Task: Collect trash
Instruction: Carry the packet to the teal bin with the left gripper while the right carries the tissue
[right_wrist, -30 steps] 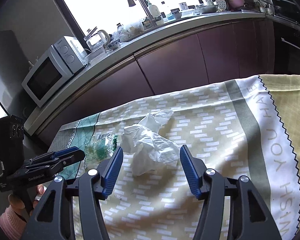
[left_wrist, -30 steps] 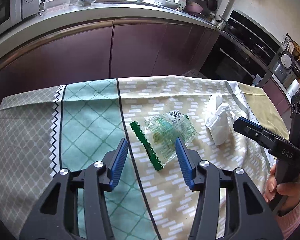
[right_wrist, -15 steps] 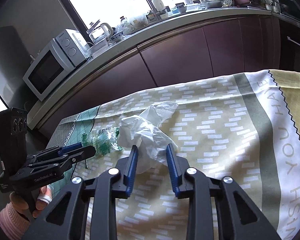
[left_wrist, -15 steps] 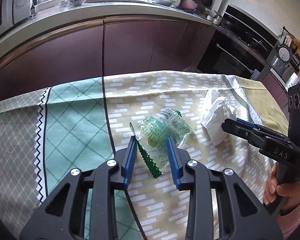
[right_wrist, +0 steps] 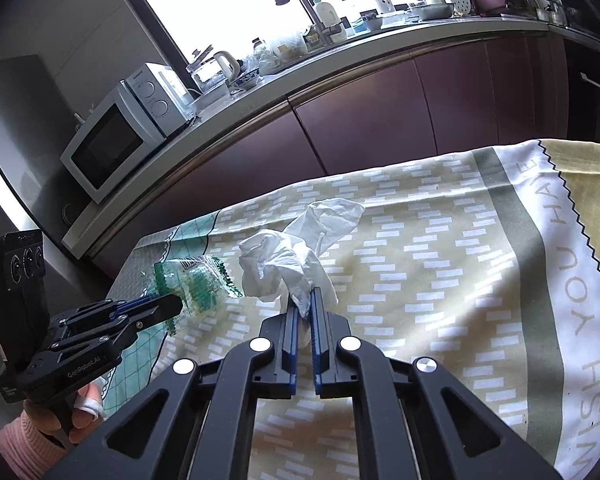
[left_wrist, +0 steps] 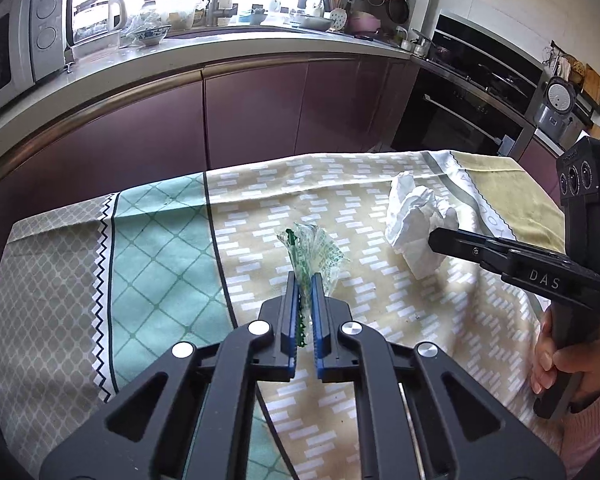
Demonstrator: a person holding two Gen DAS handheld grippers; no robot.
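A clear plastic wrapper with green print and a green serrated edge (left_wrist: 314, 252) stands pinched between the blue pads of my left gripper (left_wrist: 305, 280), which is shut on it just above the patterned tablecloth (left_wrist: 160, 264). The same wrapper (right_wrist: 192, 280) shows in the right wrist view beside the left gripper (right_wrist: 168, 305). A crumpled white tissue (right_wrist: 292, 260) is squeezed between the pads of my right gripper (right_wrist: 305, 296), shut on its near end. From the left wrist view the tissue (left_wrist: 416, 220) sits at the tip of the right gripper (left_wrist: 436, 238).
The table's far edge faces dark purple cabinets (left_wrist: 260, 108) under a counter with a microwave (right_wrist: 112, 144), kettle and dishes. An oven (left_wrist: 472, 92) stands at the right. A hand in a pink sleeve (left_wrist: 572, 364) holds the right gripper's handle.
Both grippers went from open to shut. The left one closed on the green wrapper, bunching it upright. The right one closed on the near end of the white tissue.
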